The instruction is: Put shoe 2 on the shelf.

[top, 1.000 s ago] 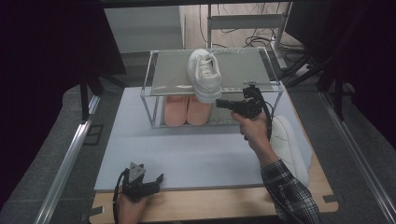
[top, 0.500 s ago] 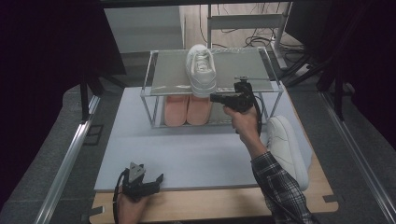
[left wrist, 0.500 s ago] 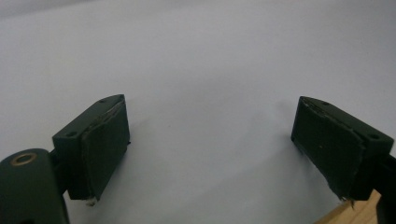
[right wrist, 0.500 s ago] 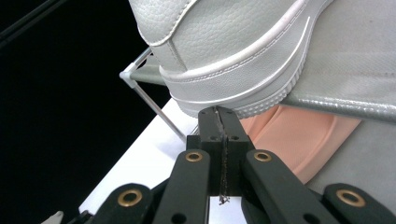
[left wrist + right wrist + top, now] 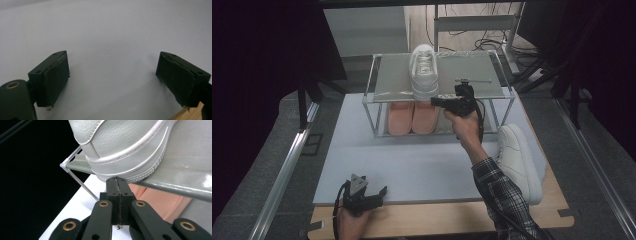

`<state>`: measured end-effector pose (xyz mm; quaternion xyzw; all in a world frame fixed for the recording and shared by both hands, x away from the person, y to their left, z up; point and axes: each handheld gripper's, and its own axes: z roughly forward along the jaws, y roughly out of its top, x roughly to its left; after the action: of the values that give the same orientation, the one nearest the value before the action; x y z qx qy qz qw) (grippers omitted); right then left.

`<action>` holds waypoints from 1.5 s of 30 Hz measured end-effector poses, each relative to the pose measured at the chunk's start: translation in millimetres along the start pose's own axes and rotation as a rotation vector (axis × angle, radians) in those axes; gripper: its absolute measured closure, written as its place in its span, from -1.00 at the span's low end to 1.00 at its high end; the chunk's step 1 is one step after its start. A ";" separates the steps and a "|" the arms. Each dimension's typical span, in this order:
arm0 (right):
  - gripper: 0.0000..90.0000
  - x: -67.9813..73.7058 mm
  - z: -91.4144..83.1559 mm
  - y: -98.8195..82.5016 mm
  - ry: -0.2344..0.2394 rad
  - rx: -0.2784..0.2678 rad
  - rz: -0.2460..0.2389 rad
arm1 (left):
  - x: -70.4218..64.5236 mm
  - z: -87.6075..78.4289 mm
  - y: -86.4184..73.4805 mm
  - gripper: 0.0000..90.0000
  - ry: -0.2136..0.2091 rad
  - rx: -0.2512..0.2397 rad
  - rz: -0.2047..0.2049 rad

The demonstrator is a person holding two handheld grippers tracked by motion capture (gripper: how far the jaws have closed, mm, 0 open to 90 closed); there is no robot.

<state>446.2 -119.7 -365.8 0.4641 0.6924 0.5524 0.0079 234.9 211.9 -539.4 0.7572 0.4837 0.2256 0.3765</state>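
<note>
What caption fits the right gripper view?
Shut right gripper nudging the heel of a white sneaker on the shoe rack's top shelf, pink slippers below.

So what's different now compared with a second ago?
The right gripper, jaws shut and holding nothing, has slid leftward along the rack's front edge, and its tip now sits against the heel of the white leather sneaker on the grey top shelf. That sneaker has straightened, its toe swinging toward the back. The left gripper, open, the pink slippers and the second white sneaker stayed put.
</note>
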 end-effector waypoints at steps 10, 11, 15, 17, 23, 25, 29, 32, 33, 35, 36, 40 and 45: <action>0.99 4.7 4.5 -0.3 -0.017 0.018 -0.010 | 0.0 0.1 -0.1 -0.75 -0.001 -0.002 -0.001; 0.98 4.8 4.2 -0.9 -0.014 0.020 -0.009 | 0.0 0.1 -0.1 -0.75 -0.001 -0.002 0.000; 0.98 5.0 2.1 -3.3 -0.010 0.029 -0.014 | 0.1 0.1 -0.1 -0.75 0.000 -0.001 0.001; 0.98 5.0 -0.4 -4.4 -0.008 0.032 -0.020 | 0.1 0.1 -0.1 -0.75 0.000 -0.001 0.001; 0.96 6.8 -11.6 -6.3 -0.014 0.037 -0.042 | 0.2 0.2 -0.1 -0.75 0.000 -0.002 0.003; 0.94 7.3 -15.1 -7.6 -0.010 0.040 -0.044 | 0.2 0.1 0.0 -0.75 0.000 -0.002 0.003; 0.92 7.8 -22.1 -11.6 -0.008 0.049 -0.060 | 0.0 0.1 -0.1 -0.75 0.001 -0.002 0.001; 0.90 8.1 -27.3 -14.8 -0.013 0.053 -0.073 | -0.1 0.1 -0.1 -0.75 0.000 -0.002 0.001; 0.89 7.8 -29.0 -15.8 -0.014 0.055 -0.080 | 0.0 0.1 -0.1 -0.75 0.001 -0.001 0.001; 0.88 7.5 -32.5 -17.8 -0.015 0.057 -0.086 | 0.0 0.1 -0.1 -0.75 0.001 -0.001 0.002; 0.87 7.4 -34.3 -18.8 -0.017 0.059 -0.088 | 0.0 0.1 -0.1 -0.75 0.001 -0.001 0.002; 0.84 4.8 -41.2 -22.5 -0.027 0.067 -0.098 | 0.0 0.0 -0.1 -0.75 0.001 0.000 0.002; 0.79 0.0 -51.1 -27.9 -0.035 0.073 -0.101 | 0.0 -0.1 0.0 -0.75 0.001 0.000 0.002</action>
<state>401.8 -157.3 -367.5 0.4380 0.7344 0.5175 0.0309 234.8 211.9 -539.4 0.7576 0.4832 0.2264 0.3759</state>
